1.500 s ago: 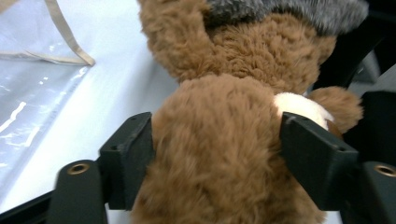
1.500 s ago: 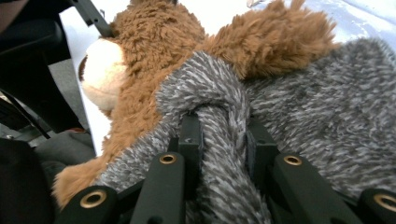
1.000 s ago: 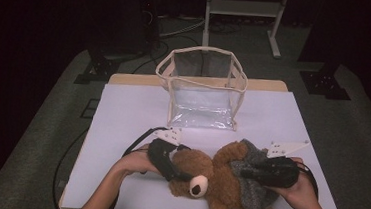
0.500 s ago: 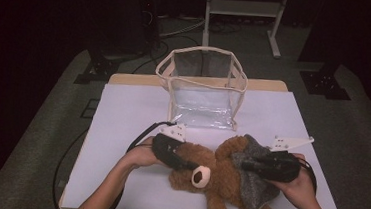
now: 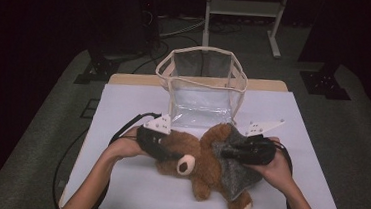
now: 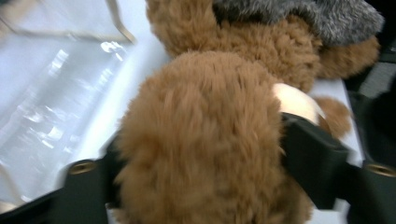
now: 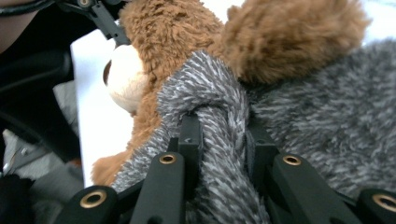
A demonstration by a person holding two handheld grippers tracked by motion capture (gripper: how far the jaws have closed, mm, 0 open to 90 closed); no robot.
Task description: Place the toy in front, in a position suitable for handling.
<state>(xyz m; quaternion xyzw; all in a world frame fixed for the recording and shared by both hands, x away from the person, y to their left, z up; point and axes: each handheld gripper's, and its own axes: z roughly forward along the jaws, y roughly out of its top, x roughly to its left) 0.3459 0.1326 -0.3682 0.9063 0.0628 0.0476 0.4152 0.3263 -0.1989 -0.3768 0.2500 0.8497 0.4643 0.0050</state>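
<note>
Brown teddy bear [image 5: 194,160] head in left gripper [image 6: 196,154], right gripper [image 7: 219,140] pinching grey vest [image 7: 317,121]

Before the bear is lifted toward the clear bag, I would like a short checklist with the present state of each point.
1. Left gripper has the teddy bear's head between its jaws: ok, though the jaws have just been opening.
2. Right gripper is shut on the grey garment: ok.
3. Clear bag stands upright, mouth open: ok.
4. White table cover between bear and bag is free: ok.
5. Left grip firm enough to lift: cannot tell.
</note>
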